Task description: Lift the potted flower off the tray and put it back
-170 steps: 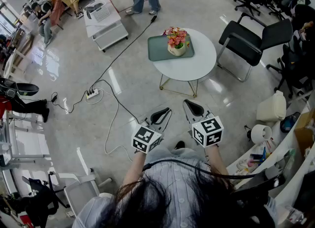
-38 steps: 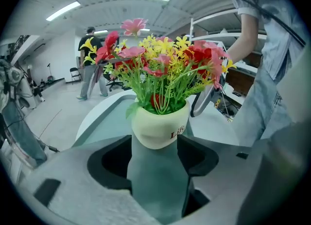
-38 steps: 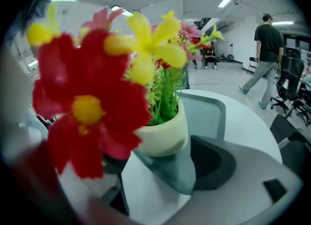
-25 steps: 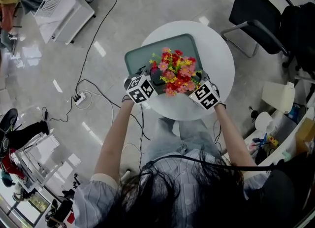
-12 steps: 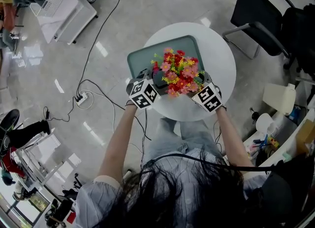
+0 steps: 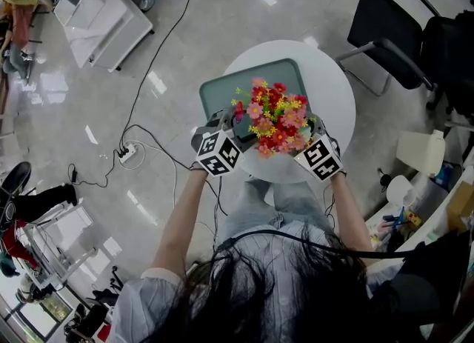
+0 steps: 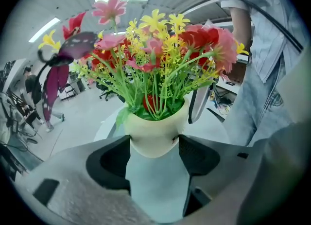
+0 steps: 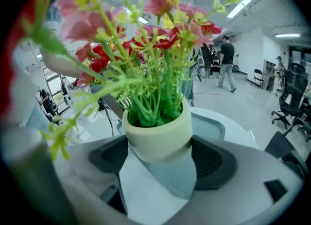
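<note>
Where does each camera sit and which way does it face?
Head view: on the person's head, facing down at the potted flower and tray; hair, arms show.
Left gripper view: on the left gripper, facing along jaws clamping the potted flower; person's torso behind.
Right gripper view: on the right gripper, facing along jaws clamping the potted flower.
All share the potted flower.

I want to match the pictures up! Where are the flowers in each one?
Head view: flowers in the middle, over the tray's near edge.
Left gripper view: flowers upper middle, in the pot between the jaws.
Right gripper view: flowers upper left and middle, same pot.
Shared landmark: the green tray.
</note>
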`<state>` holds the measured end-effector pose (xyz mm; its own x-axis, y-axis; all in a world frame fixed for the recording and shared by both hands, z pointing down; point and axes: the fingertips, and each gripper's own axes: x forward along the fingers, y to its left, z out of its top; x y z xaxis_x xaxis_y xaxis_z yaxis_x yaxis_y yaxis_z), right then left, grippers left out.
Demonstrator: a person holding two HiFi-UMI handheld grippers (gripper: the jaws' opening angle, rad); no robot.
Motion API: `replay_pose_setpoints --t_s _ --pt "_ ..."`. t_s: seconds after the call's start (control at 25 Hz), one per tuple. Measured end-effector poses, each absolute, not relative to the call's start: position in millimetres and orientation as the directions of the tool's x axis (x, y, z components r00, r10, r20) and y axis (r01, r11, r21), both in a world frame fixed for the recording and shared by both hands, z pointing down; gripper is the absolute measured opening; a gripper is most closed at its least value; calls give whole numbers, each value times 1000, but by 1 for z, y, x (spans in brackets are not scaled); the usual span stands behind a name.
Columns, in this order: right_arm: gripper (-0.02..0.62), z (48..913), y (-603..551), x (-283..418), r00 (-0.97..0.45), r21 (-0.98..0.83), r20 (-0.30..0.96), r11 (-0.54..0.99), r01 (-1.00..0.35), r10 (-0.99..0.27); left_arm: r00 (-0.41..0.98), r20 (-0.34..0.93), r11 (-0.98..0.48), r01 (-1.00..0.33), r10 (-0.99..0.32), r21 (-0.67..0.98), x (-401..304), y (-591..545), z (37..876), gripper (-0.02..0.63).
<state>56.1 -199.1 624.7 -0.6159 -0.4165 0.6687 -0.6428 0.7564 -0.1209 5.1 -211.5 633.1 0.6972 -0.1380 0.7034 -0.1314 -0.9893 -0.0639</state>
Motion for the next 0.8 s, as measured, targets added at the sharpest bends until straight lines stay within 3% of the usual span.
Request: replay_pose_setpoints --t_s 0.8 --pt "390 559 -125 17 -586 -46 645 741 -670 -491 692 694 -980 -128 -200 -154 -34 -139 568 301"
